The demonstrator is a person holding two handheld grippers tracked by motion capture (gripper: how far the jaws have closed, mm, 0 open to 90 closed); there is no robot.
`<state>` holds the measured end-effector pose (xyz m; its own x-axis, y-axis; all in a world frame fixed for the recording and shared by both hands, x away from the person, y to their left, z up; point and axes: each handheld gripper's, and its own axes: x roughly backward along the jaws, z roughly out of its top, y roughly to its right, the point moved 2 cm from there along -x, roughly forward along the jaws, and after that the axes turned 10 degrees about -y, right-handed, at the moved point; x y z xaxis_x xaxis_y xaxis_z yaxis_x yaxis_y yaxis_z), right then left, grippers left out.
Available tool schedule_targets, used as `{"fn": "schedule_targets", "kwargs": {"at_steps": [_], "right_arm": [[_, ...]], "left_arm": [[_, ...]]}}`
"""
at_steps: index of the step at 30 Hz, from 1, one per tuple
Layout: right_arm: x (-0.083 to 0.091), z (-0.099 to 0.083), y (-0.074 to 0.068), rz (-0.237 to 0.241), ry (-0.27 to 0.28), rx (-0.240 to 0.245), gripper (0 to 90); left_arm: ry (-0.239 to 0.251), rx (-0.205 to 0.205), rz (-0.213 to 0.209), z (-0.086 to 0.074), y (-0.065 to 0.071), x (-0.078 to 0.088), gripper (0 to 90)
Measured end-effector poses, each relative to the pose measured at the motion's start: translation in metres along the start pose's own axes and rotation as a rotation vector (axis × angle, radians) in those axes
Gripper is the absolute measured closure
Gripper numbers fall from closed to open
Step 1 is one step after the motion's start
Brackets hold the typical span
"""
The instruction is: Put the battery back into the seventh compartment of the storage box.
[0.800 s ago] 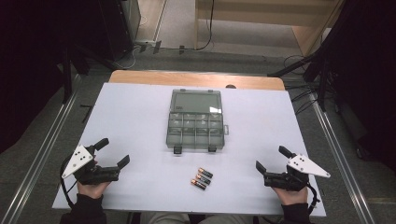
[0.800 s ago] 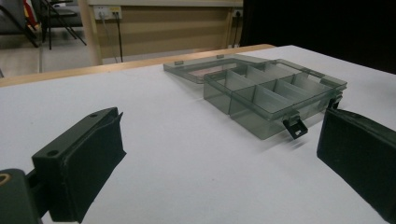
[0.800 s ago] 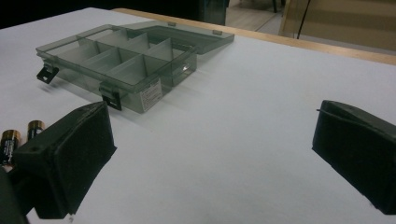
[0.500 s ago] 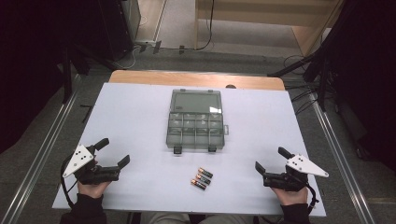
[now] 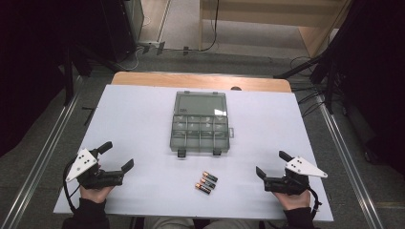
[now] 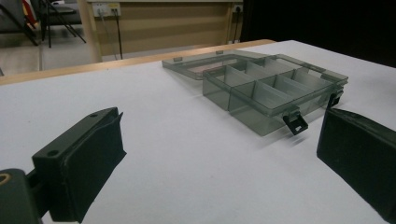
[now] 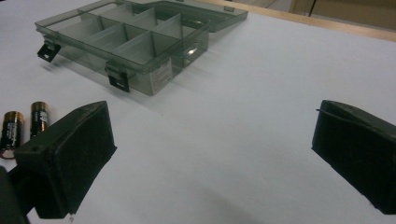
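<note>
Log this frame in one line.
left tool: open, empty | right tool: open, empty | batteries: on table | box: lid open

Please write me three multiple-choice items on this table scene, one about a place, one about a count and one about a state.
1. Where do the batteries lie?
A. Inside the organiser box
B. On the white tabletop, on the person's side of the box
C. On the wooden strip at the far edge

2. How many batteries are there?
A. Three
B. One
C. Six

3. How is the lid of the compartment box?
A. Shut and latched
B. Taken off and set aside
C. Swung open, lying flat behind the box

Answers:
1 B: in the high view they lie on the tabletop between the box's front latches and the person.
2 A: three lie side by side.
3 C: the lid lies flat on the far side, and the compartments are uncovered.
</note>
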<state>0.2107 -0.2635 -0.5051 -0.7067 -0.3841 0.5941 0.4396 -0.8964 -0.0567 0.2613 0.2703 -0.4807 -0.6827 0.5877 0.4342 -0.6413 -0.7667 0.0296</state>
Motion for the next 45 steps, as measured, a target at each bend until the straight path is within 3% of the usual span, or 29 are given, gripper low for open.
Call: {"fn": "schedule_targets", "kwargs": {"at_steps": [6, 14, 21, 35, 45], "right_arm": [[-0.006, 0.007, -0.01, 0.018, -0.018, 0.03, 0.0], [-0.021, 0.02, -0.037, 0.07, -0.103, 0.117, 0.0], [-0.032, 0.027, -0.051, 0.108, -0.174, 0.16, 0.2], [-0.052, 0.044, -0.075, 0.138, -0.254, 0.249, 0.1], [-0.069, 0.057, -0.092, 0.163, -0.361, 0.318, 0.1]], "left_arm": [[0.004, -0.003, 0.01, 0.0, 0.0, 0.001, 0.7], [0.006, -0.003, 0.014, 0.0, 0.0, 0.001, 0.7], [0.007, -0.004, 0.017, 0.0, 0.0, 0.002, 0.7], [0.005, -0.002, 0.012, 0.0, 0.0, 0.001, 0.8], [-0.003, -0.01, 0.007, 0.0, 0.001, 0.0, 0.8]]}}
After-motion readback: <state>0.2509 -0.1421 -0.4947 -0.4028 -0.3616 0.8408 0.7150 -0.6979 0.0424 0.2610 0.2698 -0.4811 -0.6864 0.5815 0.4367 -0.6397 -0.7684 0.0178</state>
